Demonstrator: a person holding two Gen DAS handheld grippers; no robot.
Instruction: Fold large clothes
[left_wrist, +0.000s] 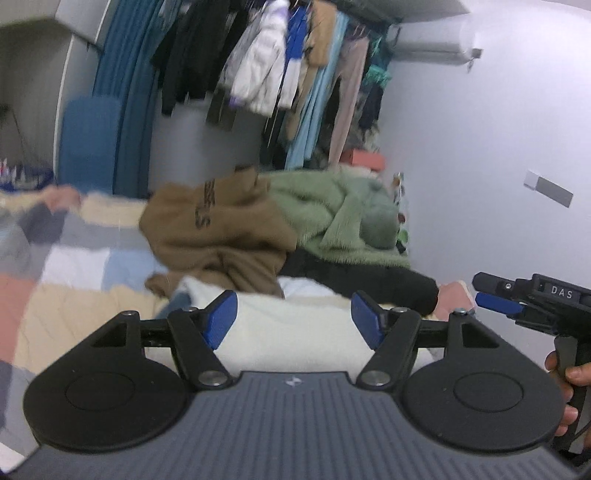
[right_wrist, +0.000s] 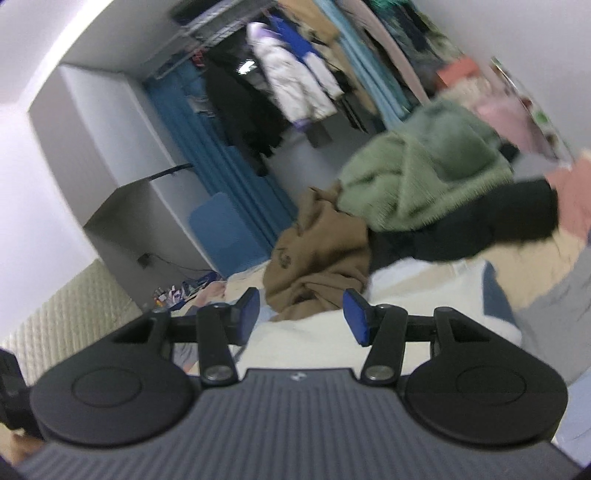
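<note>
Left wrist view: left gripper (left_wrist: 293, 319) and right gripper (right_wrist: 301, 315) hover with fingers apart and empty above a cream garment (left_wrist: 291, 339) lying on the patchwork bed (left_wrist: 74, 258), likely between folds; brown (left_wrist: 218, 236) and green (left_wrist: 332, 218) clothes crowd its far edge, bare bedding left

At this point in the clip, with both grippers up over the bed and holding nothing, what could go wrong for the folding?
1. The fluffy cream garment lies under both open grippers, left and right; a careless grab may catch a bunched layer rather than an edge.
2. The brown hoodie, fuzzy green sweater and black garment crowd the cream one; lifting could drag them along.
3. Both views are blurred, so aiming may suffer.
</note>
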